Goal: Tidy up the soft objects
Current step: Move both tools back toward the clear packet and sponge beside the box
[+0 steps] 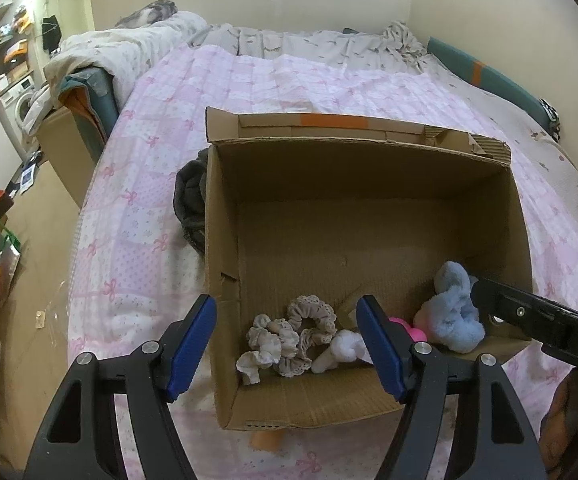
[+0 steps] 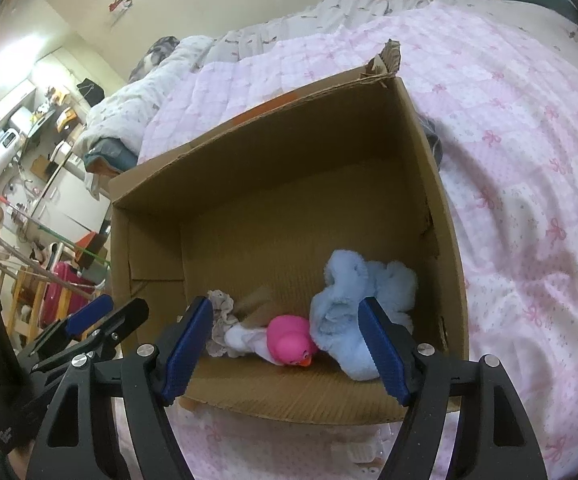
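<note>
We see an open cardboard box (image 1: 225, 240) resting on a bed covered by a pink quilt (image 1: 137, 208) printed with small bows, and all the soft things we can make out lie along the near wall of the box. From the left wrist view, two beige lace-edged scrunchies (image 1: 289, 336) sit at the near left of the box floor, a small white soft item (image 1: 339, 350) lies just to their right, and a pink rubber duck (image 1: 403, 328) shows only in part behind the blue pad of that claw. A fluffy pale blue plush (image 1: 453, 312) lies in the near right corner, touching the duck. The left gripper (image 1: 287, 350) hangs over the near edge of the box with its jaws standing wide apart and nothing between its pads; the scrunchies lie below the gap, untouched. The right gripper (image 2: 287, 350) is likewise spread wide over the near right part of the box, gripping nothing; in its own view the pink rubber duck (image 2: 289, 340) and the pale blue plush (image 2: 353, 300) lie on the box floor beneath the gap, the plush partly hidden by the right-hand pad. On the far left of the box, outside its wall, a dark grey garment (image 1: 189, 200) lies on the quilt. A rumpled white duvet (image 1: 129, 52) is heaped at the far left of the bed.
</note>
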{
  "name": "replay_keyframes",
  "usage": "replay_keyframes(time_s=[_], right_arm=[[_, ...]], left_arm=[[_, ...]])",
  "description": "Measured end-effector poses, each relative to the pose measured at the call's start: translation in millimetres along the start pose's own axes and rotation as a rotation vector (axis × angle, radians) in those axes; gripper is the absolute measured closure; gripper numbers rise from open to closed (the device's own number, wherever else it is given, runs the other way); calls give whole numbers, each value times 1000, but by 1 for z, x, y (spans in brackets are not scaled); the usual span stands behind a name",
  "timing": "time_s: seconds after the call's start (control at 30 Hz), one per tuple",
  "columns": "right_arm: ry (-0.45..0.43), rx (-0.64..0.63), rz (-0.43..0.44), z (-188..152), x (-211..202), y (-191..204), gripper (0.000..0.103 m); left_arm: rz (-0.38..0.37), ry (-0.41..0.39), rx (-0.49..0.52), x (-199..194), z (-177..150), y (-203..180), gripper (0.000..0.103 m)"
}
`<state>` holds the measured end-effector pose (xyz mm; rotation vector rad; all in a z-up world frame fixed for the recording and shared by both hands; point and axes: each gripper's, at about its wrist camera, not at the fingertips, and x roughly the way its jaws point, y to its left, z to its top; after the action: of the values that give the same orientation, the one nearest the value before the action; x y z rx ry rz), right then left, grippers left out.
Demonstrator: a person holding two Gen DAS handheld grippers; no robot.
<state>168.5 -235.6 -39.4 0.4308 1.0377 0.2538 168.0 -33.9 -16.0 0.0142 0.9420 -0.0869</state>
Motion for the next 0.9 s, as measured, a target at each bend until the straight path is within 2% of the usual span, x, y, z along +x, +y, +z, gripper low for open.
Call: replay_keyframes(time_s=[0.33, 0.9], right_arm=[[4, 18, -6, -1, 0, -2, 24], [-8, 22, -47, -13, -17, -7, 24]], left_arm=[[2, -9, -23, -4, 0, 6, 33], [38, -24, -93, -36, -10, 33, 33]])
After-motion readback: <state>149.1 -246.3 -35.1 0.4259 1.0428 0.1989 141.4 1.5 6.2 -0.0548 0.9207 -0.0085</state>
